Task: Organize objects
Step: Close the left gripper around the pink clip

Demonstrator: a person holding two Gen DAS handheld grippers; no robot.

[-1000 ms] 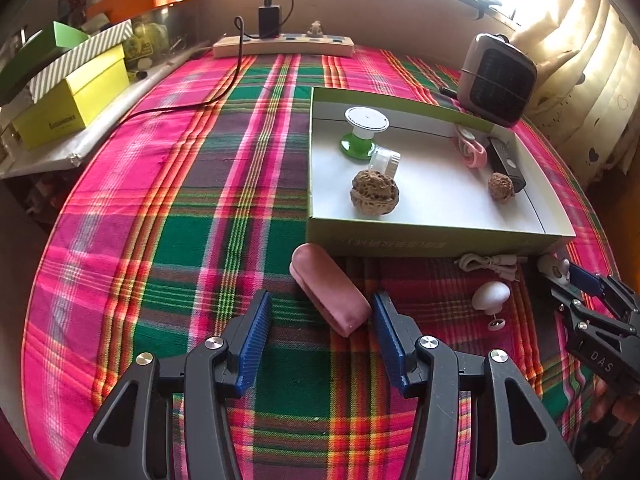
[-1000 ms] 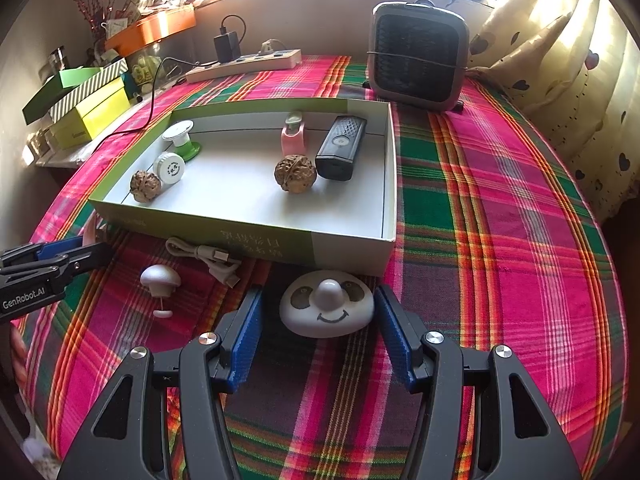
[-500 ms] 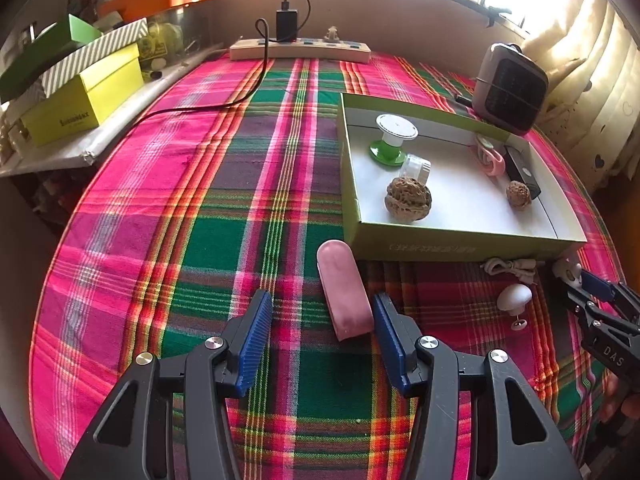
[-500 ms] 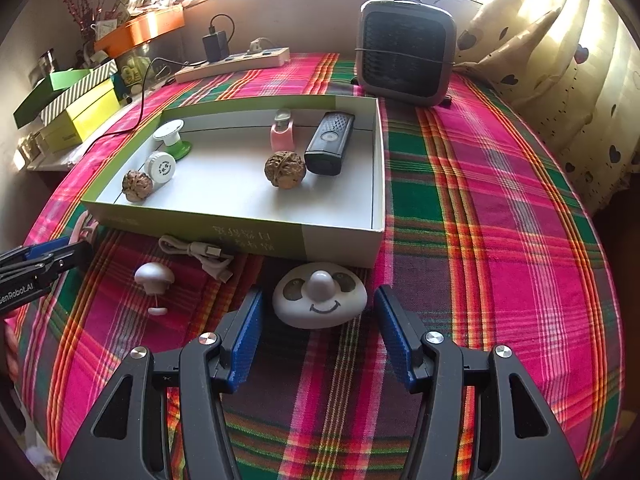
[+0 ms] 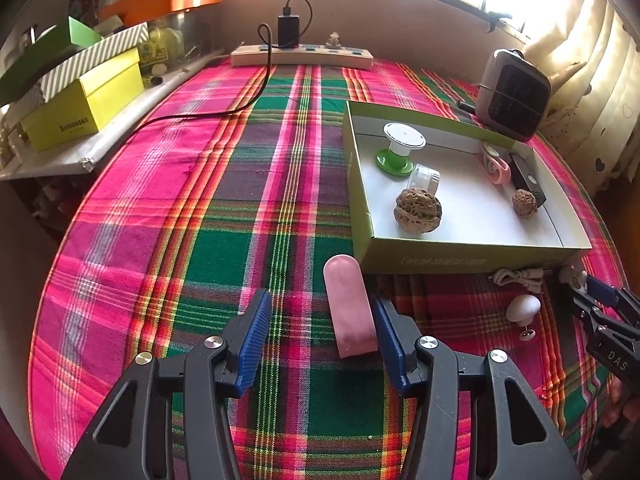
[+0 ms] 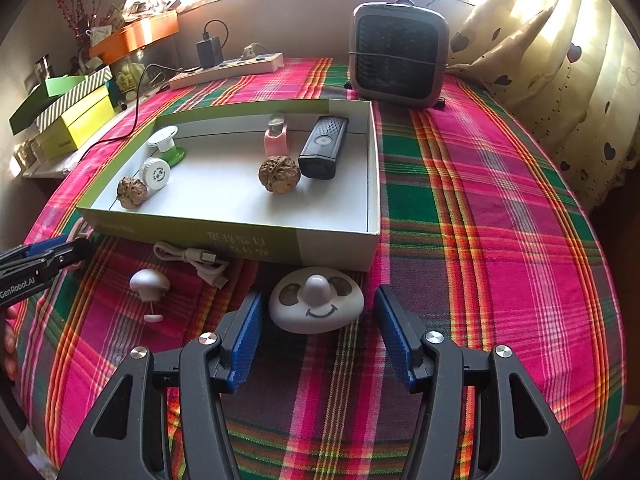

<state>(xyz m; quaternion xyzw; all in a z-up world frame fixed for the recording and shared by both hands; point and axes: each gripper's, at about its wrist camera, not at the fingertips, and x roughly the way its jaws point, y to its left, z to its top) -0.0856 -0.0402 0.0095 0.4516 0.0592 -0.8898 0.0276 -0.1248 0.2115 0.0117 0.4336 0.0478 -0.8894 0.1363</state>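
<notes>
A pink oblong case (image 5: 351, 307) lies on the plaid cloth just in front of the green shallow box (image 5: 440, 258). My left gripper (image 5: 320, 300) is open around the case. The case runs along the right finger's blue pad (image 5: 386, 332), and a wide gap separates it from the left pad. A white smiley-face piece (image 6: 316, 306) lies by the box's front wall (image 6: 240, 236). My right gripper (image 6: 318, 297) stands open astride it, both pads clear of it. The box holds two walnuts (image 6: 279, 173), a green-and-white spool (image 5: 400, 146), a small white jar (image 6: 154, 173), a pink item (image 6: 276, 138) and a black device (image 6: 323, 147).
A white coiled cable (image 6: 192, 260) and a white mushroom-shaped piece (image 6: 149, 282) lie on the cloth between the two grippers. A small heater (image 6: 398, 56) and a power strip (image 5: 302, 56) stand at the back. Stacked boxes (image 5: 80, 104) sit on a ledge at the left.
In the left wrist view the box has slid to the right. The pink case, which lay diagonal, now lies straight along the right finger. The right wrist view is almost unchanged.
</notes>
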